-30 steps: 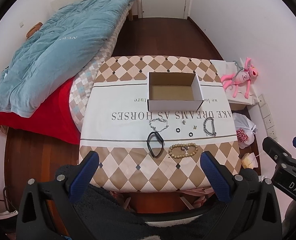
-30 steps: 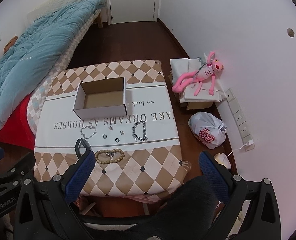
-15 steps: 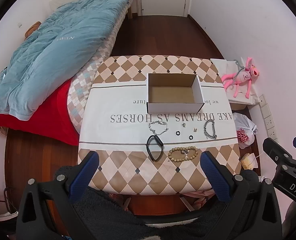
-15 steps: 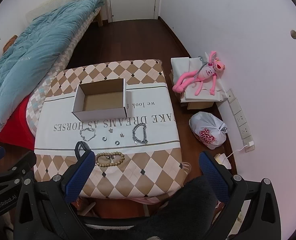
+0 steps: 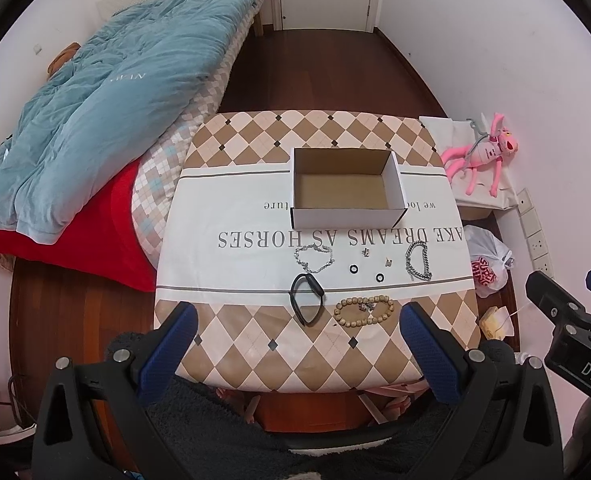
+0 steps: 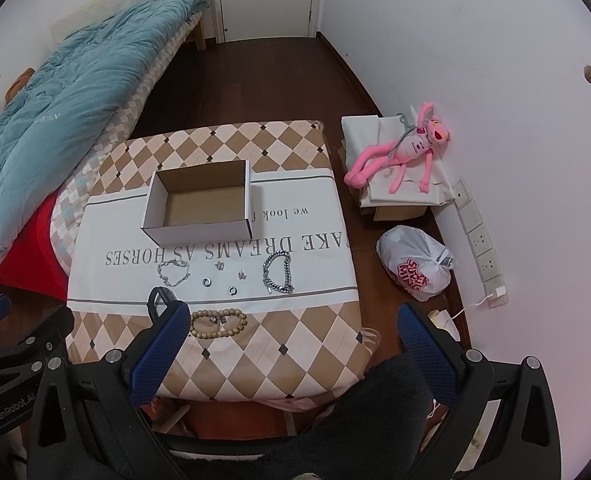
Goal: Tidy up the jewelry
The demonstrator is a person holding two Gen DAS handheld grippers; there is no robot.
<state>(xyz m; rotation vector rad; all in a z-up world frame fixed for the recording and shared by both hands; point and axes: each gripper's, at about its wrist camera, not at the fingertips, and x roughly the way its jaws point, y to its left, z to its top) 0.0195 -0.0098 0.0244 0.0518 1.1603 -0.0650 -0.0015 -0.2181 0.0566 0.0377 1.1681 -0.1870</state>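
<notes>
An open cardboard box (image 5: 345,190) stands empty on the table with a diamond-pattern cloth (image 5: 255,344). In front of it lie a thin silver bracelet (image 5: 313,258), a black band (image 5: 305,298), a wooden bead bracelet (image 5: 363,311), two small black rings (image 5: 353,269), two small earrings (image 5: 365,253) and a thick silver chain (image 5: 418,261). My left gripper (image 5: 295,344) is open and empty, above the table's near edge. My right gripper (image 6: 291,340) is open and empty, over the table's near right corner. The box (image 6: 199,204), bead bracelet (image 6: 218,322) and chain (image 6: 277,272) also show in the right wrist view.
A bed with a blue quilt (image 5: 107,92) and red sheet stands left of the table. A pink plush toy (image 6: 405,152) lies on a box by the right wall, with a white plastic bag (image 6: 415,264) and wall sockets nearby. Dark wood floor surrounds the table.
Both grippers have risen and pulled back slightly, so the table looks a bit smaller and farther. The jewelry and box have not moved. Both grippers stay open.
</notes>
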